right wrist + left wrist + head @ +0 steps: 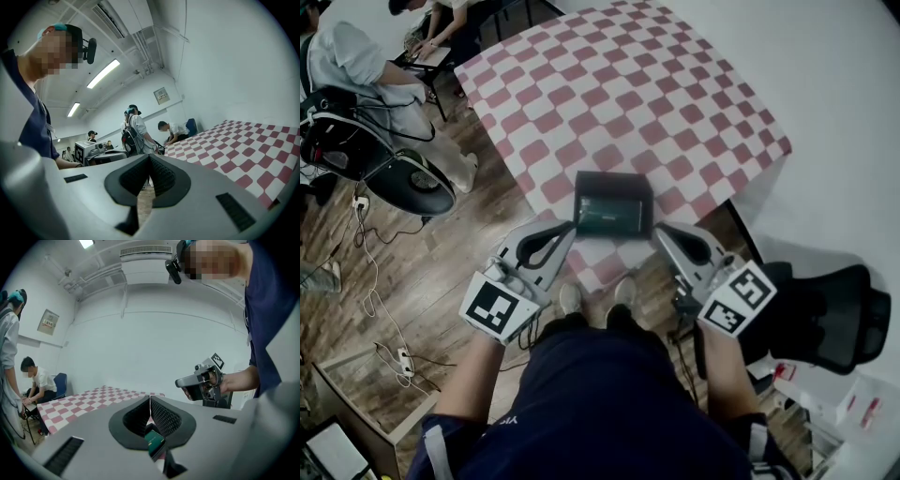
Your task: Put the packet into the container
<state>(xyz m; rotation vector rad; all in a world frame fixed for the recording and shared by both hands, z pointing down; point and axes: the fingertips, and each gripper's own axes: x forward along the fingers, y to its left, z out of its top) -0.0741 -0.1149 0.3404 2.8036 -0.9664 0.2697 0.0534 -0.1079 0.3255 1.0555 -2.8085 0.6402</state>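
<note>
A dark open container [614,180] sits at the near corner of the pink-checked table [619,84], with a green packet [612,215] lying inside it. My left gripper [570,232] is by its near left corner and my right gripper [658,232] by its near right corner; I cannot tell whether either touches it. The left gripper [150,399] has its jaws shut with nothing between the pads, and the container [153,442] shows through the gap below them. The right gripper [150,157] also has its jaws together and empty. Each gripper view shows the other gripper held level.
A black office chair [825,314] stands close on the right. A seated person [356,66] and another black chair [403,178] are at the left, with cables [370,281] on the wooden floor. Several people [133,131] stand behind the table's far side.
</note>
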